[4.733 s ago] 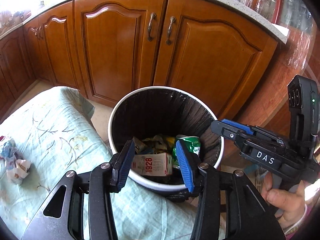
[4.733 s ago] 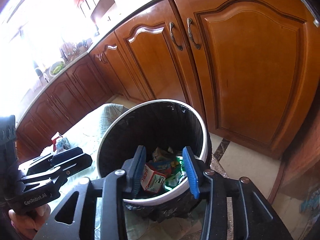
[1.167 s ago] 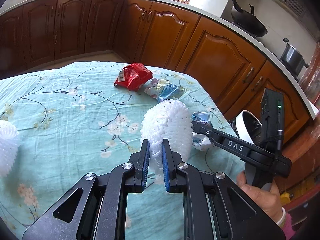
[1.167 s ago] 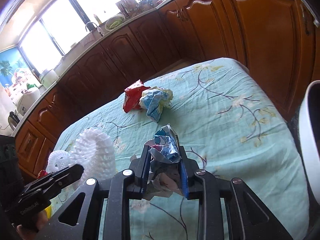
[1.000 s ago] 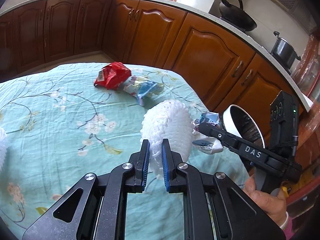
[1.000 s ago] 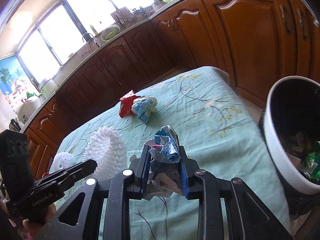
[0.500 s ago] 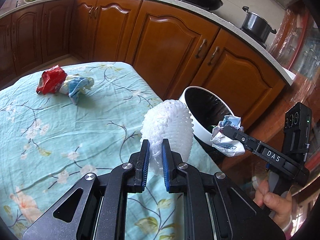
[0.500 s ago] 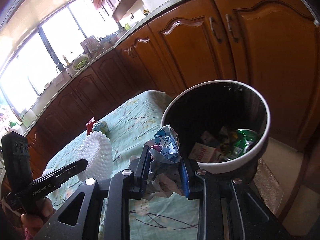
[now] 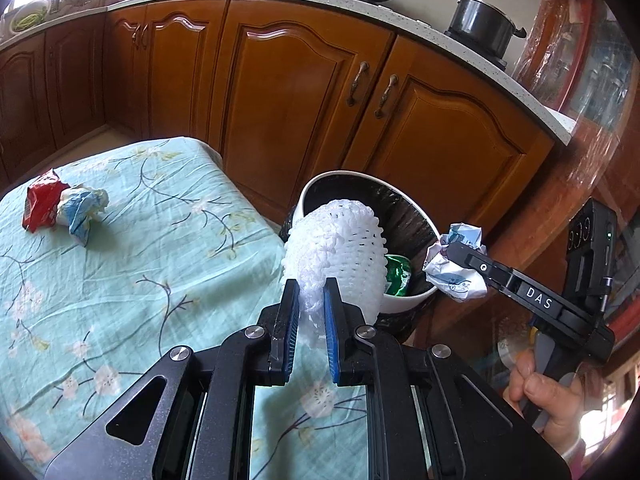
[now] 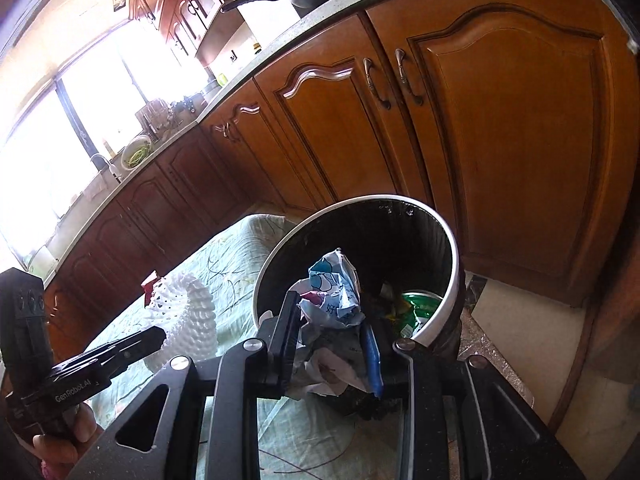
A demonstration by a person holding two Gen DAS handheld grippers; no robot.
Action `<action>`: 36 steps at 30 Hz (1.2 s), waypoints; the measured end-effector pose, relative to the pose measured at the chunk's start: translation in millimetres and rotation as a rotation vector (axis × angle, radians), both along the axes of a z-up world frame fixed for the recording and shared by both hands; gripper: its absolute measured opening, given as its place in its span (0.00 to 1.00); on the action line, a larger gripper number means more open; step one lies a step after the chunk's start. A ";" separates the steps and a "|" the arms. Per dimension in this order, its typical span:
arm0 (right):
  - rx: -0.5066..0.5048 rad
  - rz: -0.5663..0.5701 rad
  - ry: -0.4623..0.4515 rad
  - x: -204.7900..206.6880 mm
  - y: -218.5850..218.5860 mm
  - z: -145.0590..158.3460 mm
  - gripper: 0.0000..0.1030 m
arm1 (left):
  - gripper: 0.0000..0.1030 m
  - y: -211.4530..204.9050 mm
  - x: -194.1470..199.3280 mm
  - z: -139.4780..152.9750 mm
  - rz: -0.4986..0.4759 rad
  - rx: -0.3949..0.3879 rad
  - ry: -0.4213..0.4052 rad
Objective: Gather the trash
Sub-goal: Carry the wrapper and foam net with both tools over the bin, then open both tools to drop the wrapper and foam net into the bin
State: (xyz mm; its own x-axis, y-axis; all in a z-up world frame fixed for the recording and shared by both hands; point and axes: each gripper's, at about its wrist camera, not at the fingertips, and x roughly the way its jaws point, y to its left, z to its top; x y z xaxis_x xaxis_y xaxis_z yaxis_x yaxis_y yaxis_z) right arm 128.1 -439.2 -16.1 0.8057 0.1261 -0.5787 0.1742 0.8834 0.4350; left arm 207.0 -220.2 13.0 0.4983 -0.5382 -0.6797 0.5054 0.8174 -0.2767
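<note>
My left gripper (image 9: 310, 312) is shut on the edge of a white foam net (image 9: 340, 248), held in front of the near rim of the white trash bin (image 9: 408, 300). The black-lined bin holds a green packet (image 9: 396, 276) and other trash. My right gripper (image 10: 332, 332) carries a crumpled blue-and-white wrapper (image 10: 334, 296) above the bin's (image 10: 452, 248) near edge. Its jaws are opening, with the wrapper still caught between the pads. In the left wrist view that wrapper (image 9: 456, 268) hangs at the bin's right rim. The foam net (image 10: 188, 308) also shows in the right wrist view.
A table with a teal floral cloth (image 9: 120, 280) stands left of the bin, with a red packet (image 9: 40, 204) and a crumpled blue wrapper (image 9: 82, 208) at its far side. Wooden cabinets (image 9: 300, 92) close in behind the bin. A hand (image 9: 548, 392) grips the right tool.
Both grippers have swung from over the table to the bin, each carrying its load. The bin's opening now lies just ahead of both.
</note>
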 end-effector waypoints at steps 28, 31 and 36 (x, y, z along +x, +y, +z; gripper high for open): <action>-0.031 0.002 0.088 37.6 -28.4 -13.7 0.33 | 0.11 -91.3 36.7 -3.1 -0.086 0.115 -0.013; -0.035 0.006 0.098 41.8 -28.5 -13.8 0.41 | 0.12 -94.9 40.8 -5.1 -0.086 0.125 -0.012; -0.023 -0.009 0.090 37.3 -32.4 -15.9 0.69 | 0.38 -96.1 45.9 -8.1 -0.078 0.120 0.010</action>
State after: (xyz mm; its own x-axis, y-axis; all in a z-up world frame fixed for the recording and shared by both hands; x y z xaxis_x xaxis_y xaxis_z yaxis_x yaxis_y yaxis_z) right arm 165.4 -471.6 -32.0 0.7516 0.1048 -0.6512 0.2195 0.8913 0.3968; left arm 252.9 -316.3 5.0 0.4513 -0.4897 -0.7460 0.5664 0.8032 -0.1846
